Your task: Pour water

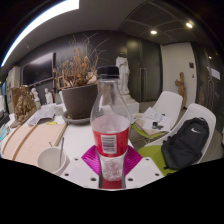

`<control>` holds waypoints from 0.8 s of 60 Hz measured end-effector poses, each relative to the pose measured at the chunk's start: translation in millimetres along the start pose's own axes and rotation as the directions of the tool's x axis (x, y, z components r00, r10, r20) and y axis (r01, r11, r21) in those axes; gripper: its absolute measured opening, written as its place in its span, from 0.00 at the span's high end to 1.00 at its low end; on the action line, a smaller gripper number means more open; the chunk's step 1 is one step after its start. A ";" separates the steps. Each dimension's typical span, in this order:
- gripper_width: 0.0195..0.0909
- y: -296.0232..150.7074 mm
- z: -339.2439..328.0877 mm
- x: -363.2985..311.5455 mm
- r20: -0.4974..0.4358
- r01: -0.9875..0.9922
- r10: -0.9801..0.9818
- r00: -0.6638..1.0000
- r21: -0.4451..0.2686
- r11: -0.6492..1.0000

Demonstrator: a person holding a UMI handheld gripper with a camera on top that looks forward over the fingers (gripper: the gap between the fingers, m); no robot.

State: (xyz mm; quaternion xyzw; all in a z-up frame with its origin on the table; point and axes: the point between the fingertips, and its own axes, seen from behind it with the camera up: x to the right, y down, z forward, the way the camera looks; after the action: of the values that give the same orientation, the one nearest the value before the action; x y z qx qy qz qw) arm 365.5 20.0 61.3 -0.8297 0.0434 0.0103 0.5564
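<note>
We see our hand-held gripper (111, 163) clamped on a clear bottle (109, 120) with a red label, both magenta pads (92, 156) pressing its sides, upright above the white tabletop (75, 170), a white cup (52, 158) to its left.

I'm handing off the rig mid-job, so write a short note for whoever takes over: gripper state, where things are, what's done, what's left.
Gripper: shut on the bottle, pads on both sides of its lower part, held upright.
Bottle: clear plastic, red label, cap on, about half full.
Cup: white, on the white table, to the left of the bottle and apart from it. Its contents can't be seen.
Done: bottle gripped.
Left: cap looks still on, so it likely must come off; then move over the cup, tilt and pour.
</note>
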 end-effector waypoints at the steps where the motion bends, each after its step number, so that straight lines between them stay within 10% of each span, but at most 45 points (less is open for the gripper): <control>1: 0.93 0.5 -1.4 0.1 -0.001 0.000 0.000 1.000 0.004 1.000; 16: 0.57 1.9 -4.7 -0.8 -0.007 -0.011 0.010 1.000 -0.014 1.000; 23: 0.09 4.6 -18.9 6.7 -0.062 -0.005 0.001 0.998 -0.066 0.998; 48: 0.07 -29.6 -187.0 -75.3 -0.077 0.029 -0.046 0.996 -0.212 0.977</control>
State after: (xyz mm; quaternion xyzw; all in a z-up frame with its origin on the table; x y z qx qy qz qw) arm 287.1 -137.1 164.7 -0.8843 0.0489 -0.0295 0.4634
